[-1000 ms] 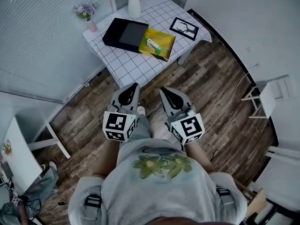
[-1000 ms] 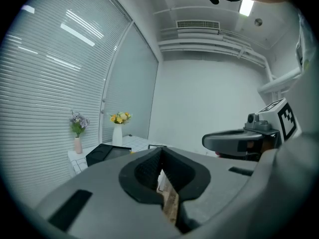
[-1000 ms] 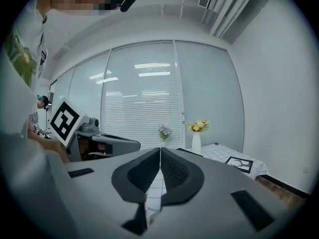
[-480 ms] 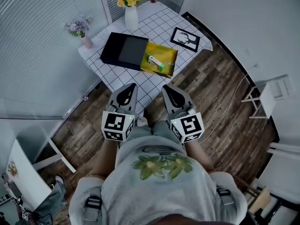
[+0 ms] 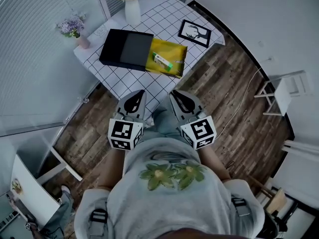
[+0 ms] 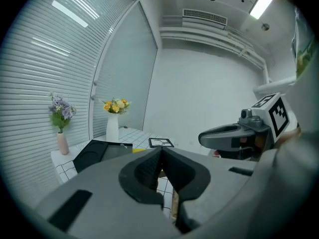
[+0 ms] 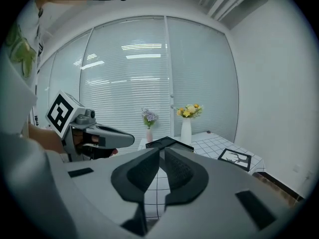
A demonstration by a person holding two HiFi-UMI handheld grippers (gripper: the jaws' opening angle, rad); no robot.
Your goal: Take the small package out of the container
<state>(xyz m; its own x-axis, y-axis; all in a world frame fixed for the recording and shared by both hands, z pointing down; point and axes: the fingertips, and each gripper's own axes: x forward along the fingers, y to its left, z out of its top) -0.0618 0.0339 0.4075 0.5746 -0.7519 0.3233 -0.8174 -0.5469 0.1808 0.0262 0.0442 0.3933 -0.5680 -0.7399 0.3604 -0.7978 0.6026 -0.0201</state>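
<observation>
— Look, the table [image 5: 130,81] is nearer to the person now than a moment ago. They stepped up to it.

— Are the grippers holding anything?

— No. The left gripper [image 5: 137,94] is closed with nothing in it. The right gripper [image 5: 177,94] is closed and empty too. Both are in front of the person's tummy, not over the table yet.

— Where is the package?

— The yellow package [image 5: 167,56] lies on the table at the right end of the black box [image 5: 124,49], touching it. I can't tell if part of it is inside.

— What could go wrong?

— The box might slide along if the package gets pulled and nothing holds the box. And the white vase [image 5: 132,14] stands just behind the box. A bump could tip it over, I think.

— Could the package fall?

— Maybe. It is near the table's right edge, so a hard pull that way could drop it on the floor [image 5: 224,83].

— Is there room to move?

— Yes. The cloth in front of the box is bare, and the floor on the right is open. On the left the blinds [image 5: 40,59] are close.
</observation>
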